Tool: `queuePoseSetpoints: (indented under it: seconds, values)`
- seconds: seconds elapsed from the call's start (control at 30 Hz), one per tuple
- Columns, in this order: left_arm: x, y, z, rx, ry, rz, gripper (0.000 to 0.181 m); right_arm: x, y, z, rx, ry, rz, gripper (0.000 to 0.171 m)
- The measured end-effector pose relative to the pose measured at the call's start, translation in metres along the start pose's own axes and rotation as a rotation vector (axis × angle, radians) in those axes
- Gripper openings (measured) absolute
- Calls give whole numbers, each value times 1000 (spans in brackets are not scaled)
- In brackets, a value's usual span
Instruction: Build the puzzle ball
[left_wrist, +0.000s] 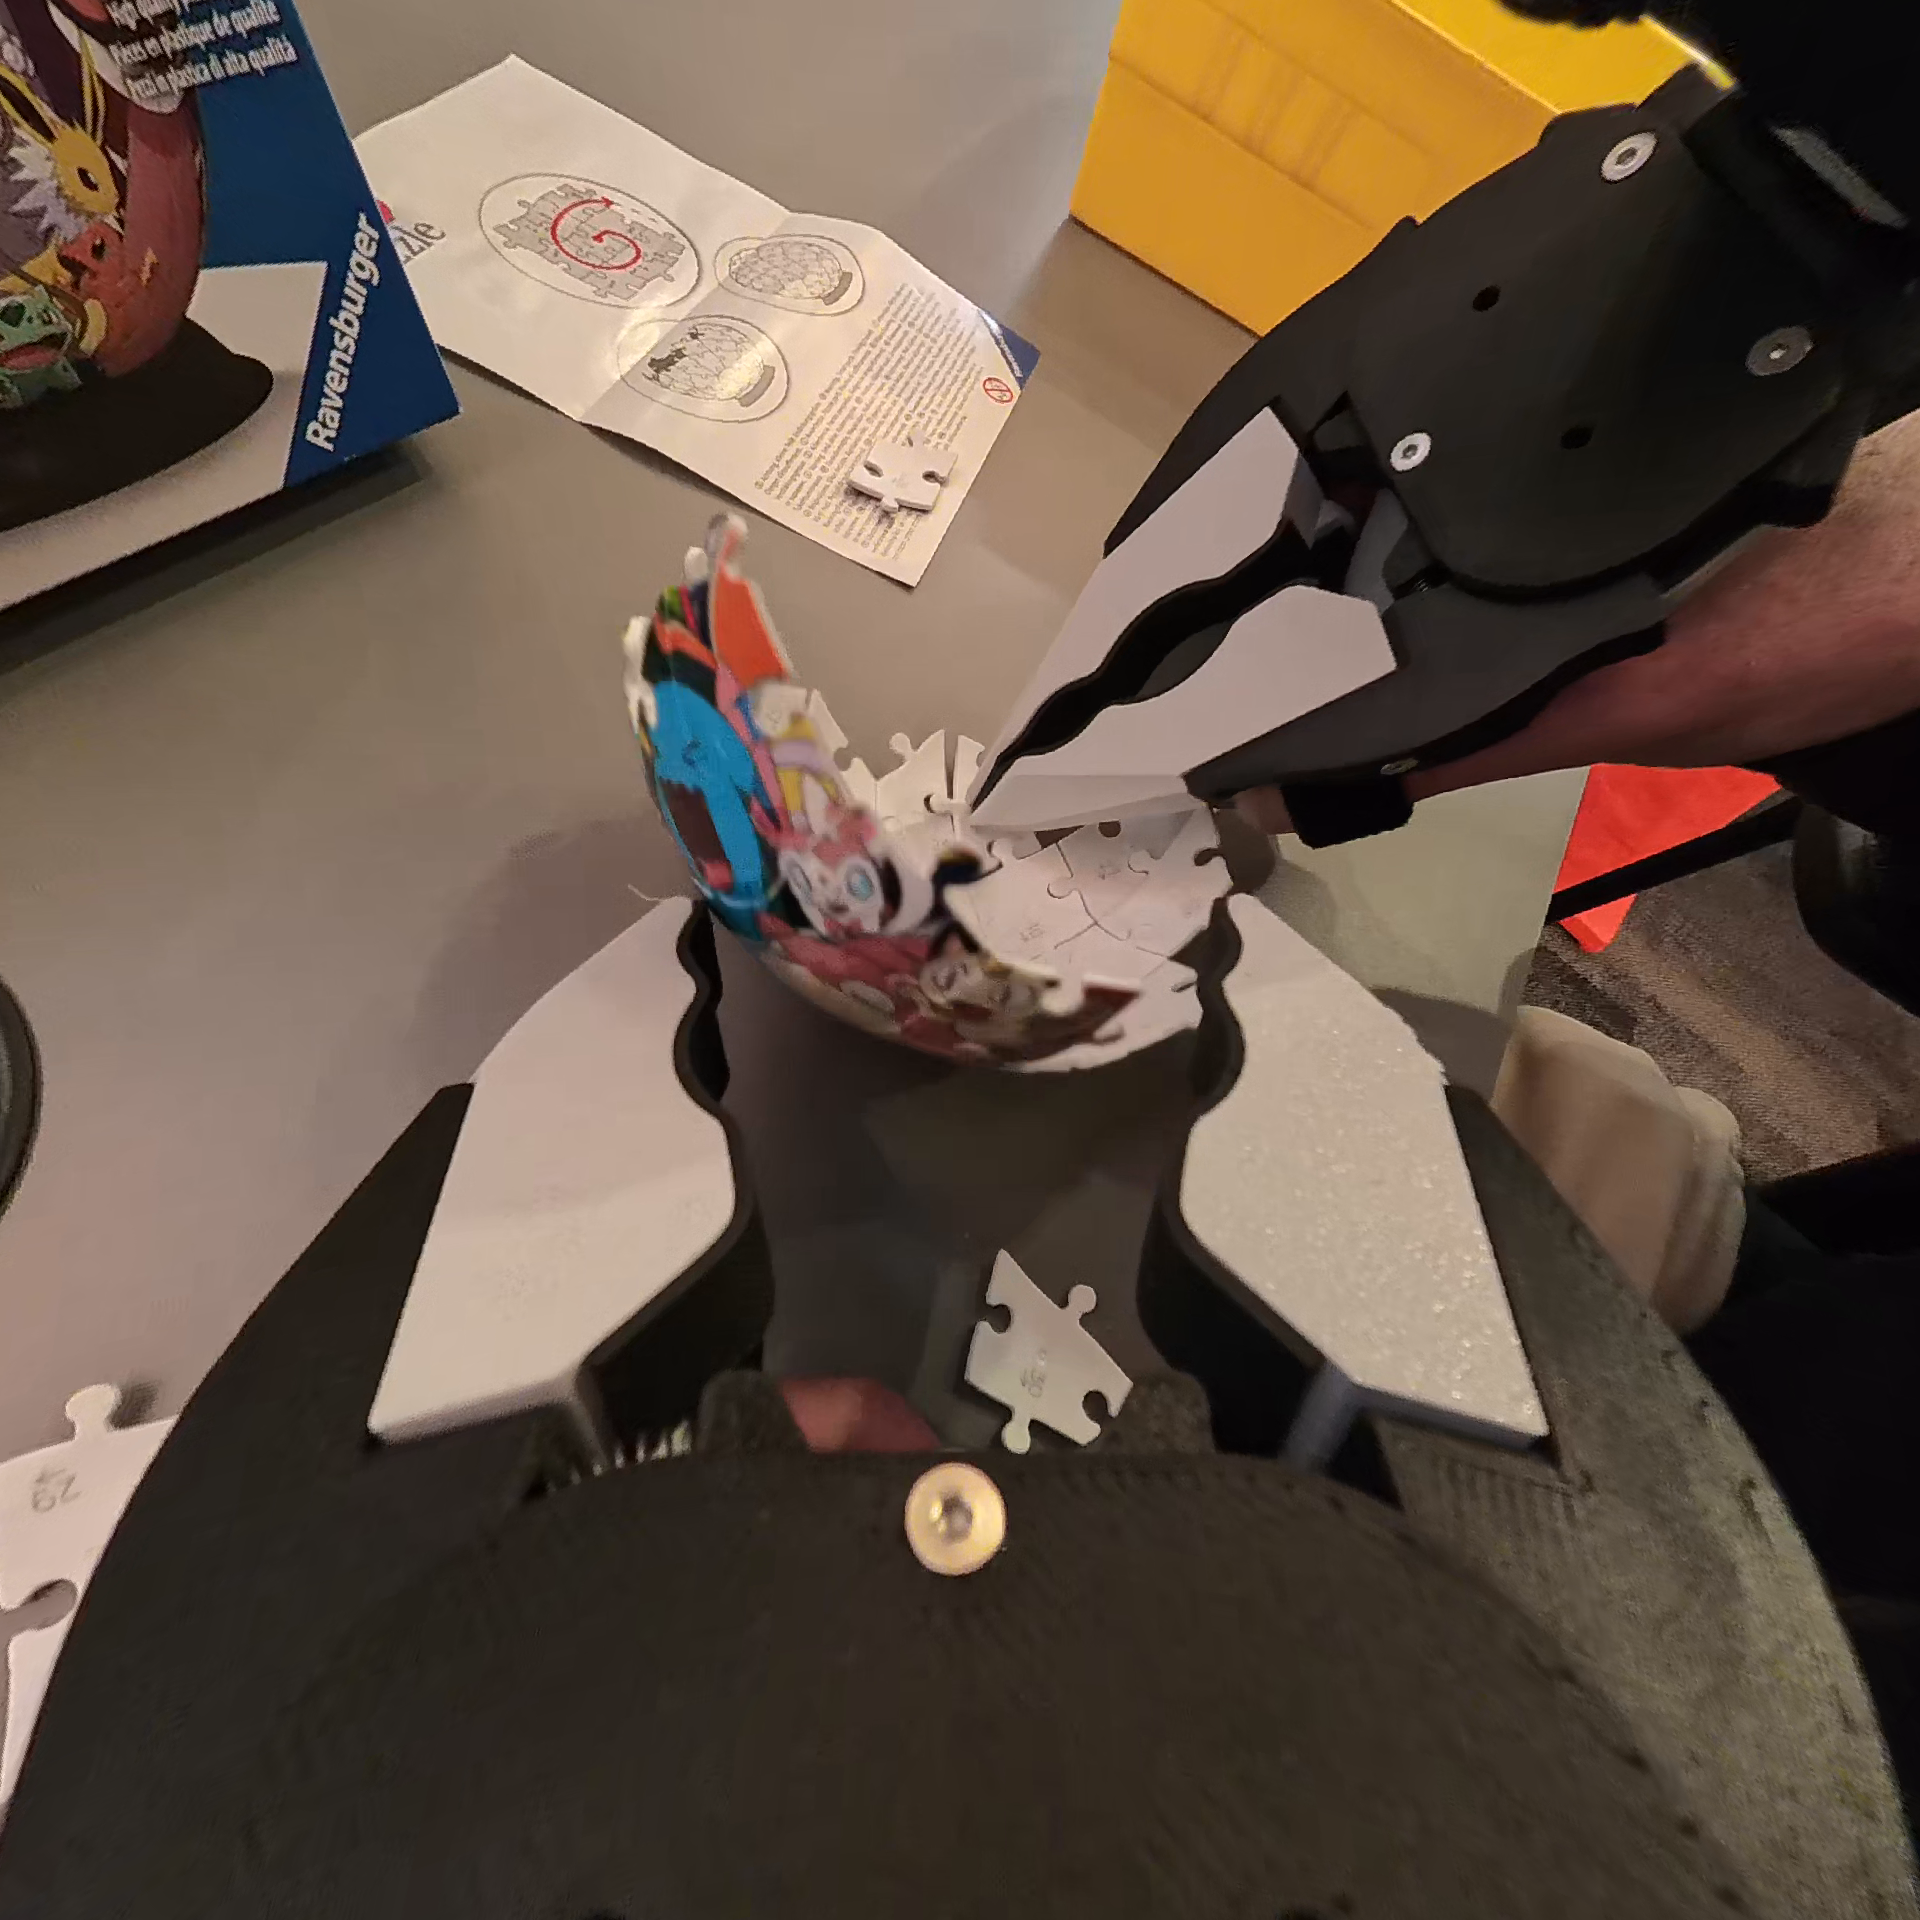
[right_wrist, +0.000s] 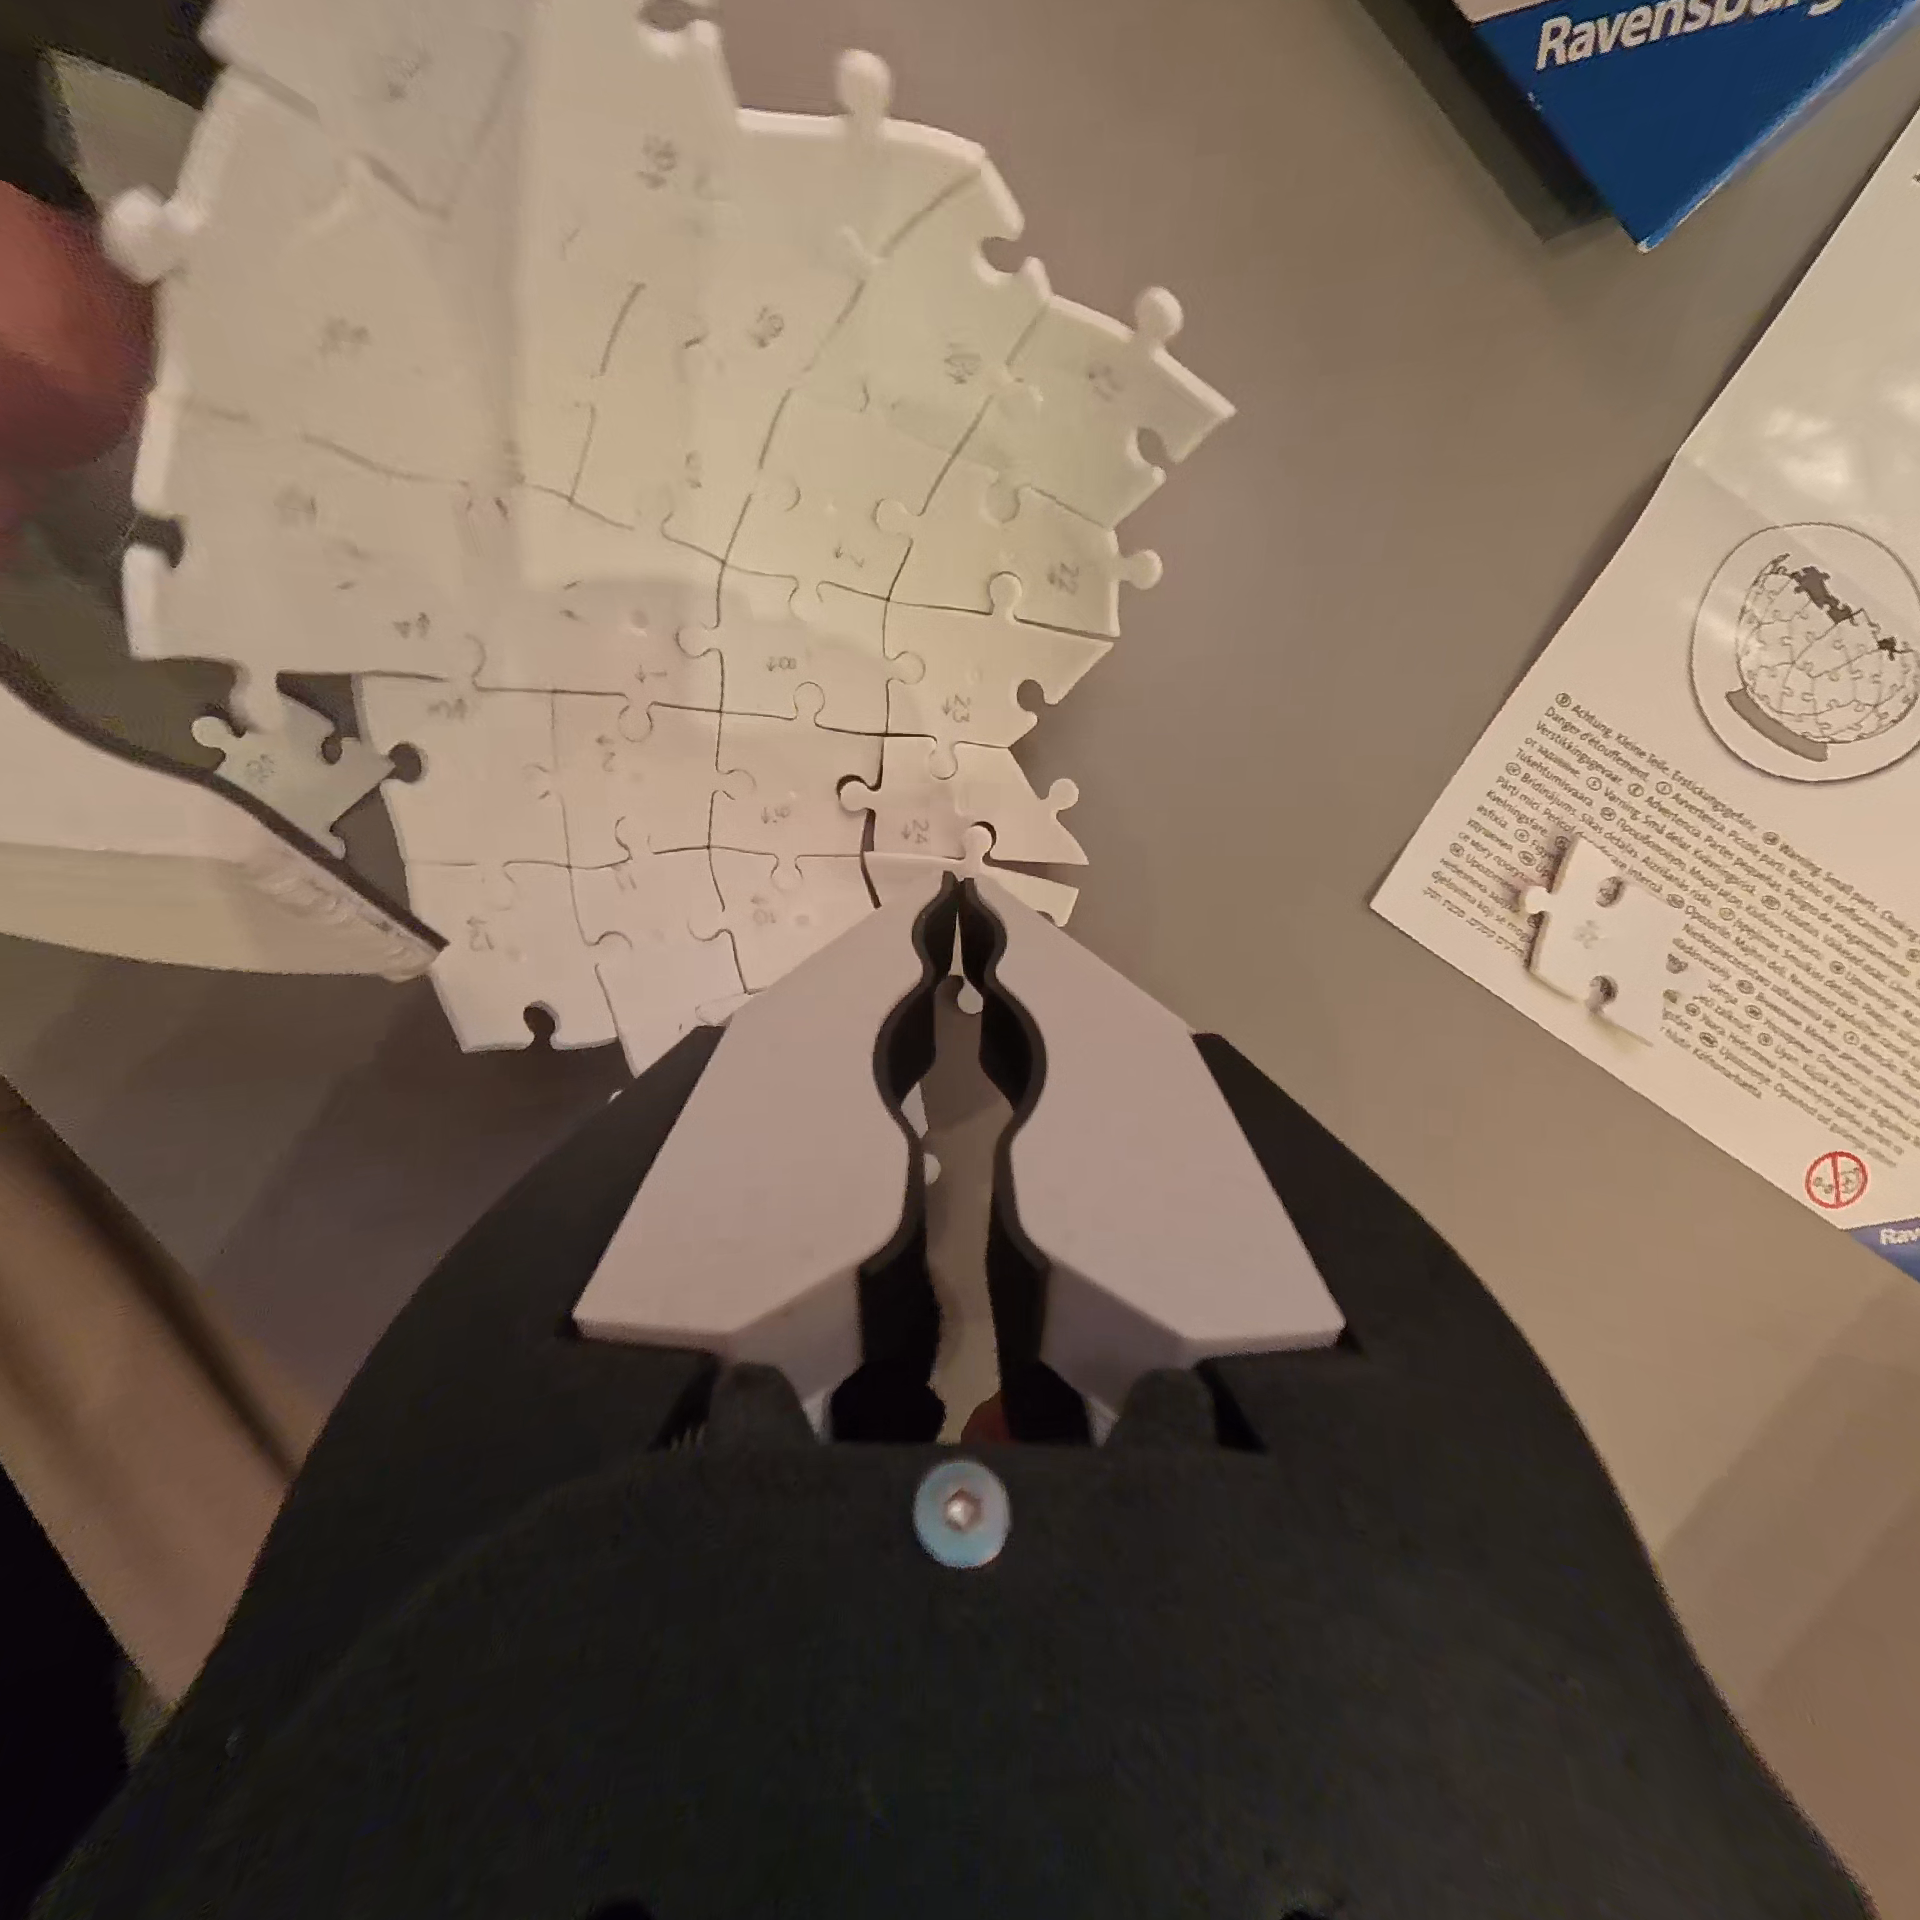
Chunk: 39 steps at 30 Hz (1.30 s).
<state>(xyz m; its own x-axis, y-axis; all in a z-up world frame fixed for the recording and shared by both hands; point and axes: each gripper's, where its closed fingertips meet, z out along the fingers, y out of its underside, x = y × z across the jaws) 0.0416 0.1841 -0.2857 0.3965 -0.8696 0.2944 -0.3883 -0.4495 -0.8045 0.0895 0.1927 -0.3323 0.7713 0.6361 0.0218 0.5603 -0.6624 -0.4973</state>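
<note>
Currently your right gripper (right_wrist: 954, 883), closed, presses the rim of the half-built puzzle ball (left_wrist: 935, 883), probably seating a piece. Your left gripper (left_wrist: 961, 966) flanks the ball, open and empty, likely to steady it.

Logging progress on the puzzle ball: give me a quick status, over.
Left gripper open, flanking the half-built colourful plastic puzzle shell. Right gripper shut on a white curved piece at the shell's rim. Nothing blocking; spare white piece lies near.

Puzzle box (left_wrist: 156, 260) cut off by the frame's left edge.
</note>
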Motion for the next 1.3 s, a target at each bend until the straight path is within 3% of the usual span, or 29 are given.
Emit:
queuePoseSetpoints:
  seconds: [0.87, 1.13, 1.3]
  values:
    - [-7, -9, 7, -3, -23, 28, 83, -3, -1, 2, -161, -108, -182, 0]
    - [-9, -10, 8, 1, -30, 34, 83, -3, -3, 3, -165, -262, -6, 0]
    - [-10, -9, 9, 0, -33, 35, 82, -3, -2, 3, -204, -311, -2, 0]
